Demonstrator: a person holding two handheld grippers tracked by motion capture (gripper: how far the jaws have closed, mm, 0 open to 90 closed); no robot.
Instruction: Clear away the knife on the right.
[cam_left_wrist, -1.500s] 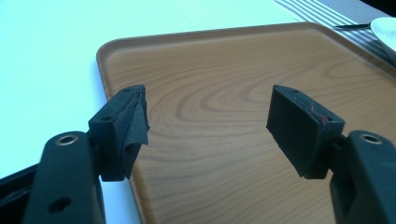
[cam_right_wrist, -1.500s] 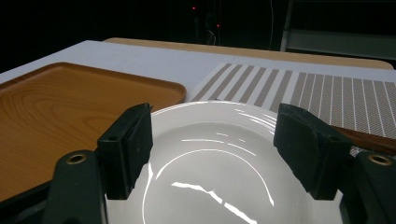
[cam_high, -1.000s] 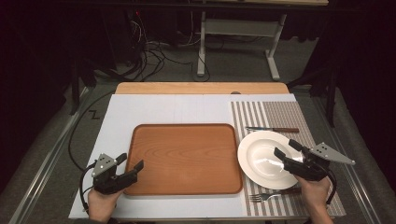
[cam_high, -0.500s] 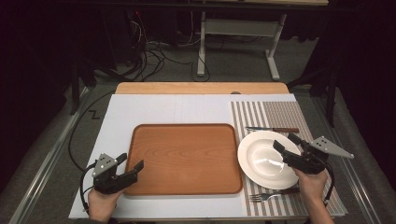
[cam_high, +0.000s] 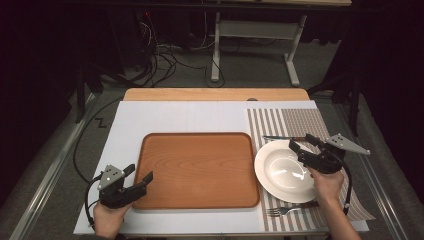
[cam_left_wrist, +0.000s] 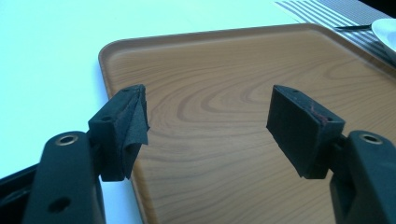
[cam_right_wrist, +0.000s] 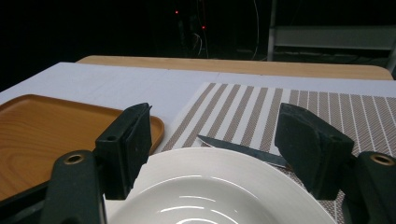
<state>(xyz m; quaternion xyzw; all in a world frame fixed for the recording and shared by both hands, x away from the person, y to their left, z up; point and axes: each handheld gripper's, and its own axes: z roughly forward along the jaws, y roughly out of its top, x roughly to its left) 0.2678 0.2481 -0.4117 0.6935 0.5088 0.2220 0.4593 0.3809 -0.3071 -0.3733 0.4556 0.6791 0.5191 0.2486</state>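
1. Here, on the white table (cam_high: 190, 117): a wooden tray (cam_high: 197, 167) at the middle, a striped placemat (cam_high: 300, 122) to its right.
2. On the placemat: a white plate (cam_high: 280, 172) just beside the tray's right edge, a knife (cam_high: 280, 138) behind it, a fork (cam_high: 287, 211) in front of it near the table's front edge.
3. Left gripper (cam_high: 139, 178) at the tray's front left corner, jaws spread wide and empty; in the left gripper view (cam_left_wrist: 208, 119), one jaw over the tray's rim, the other over the tray's wood.
4. Right gripper (cam_high: 301, 145) above the plate's far right rim, jaws spread, nothing pinched; plate and knife blade (cam_right_wrist: 243, 149) seen between them.
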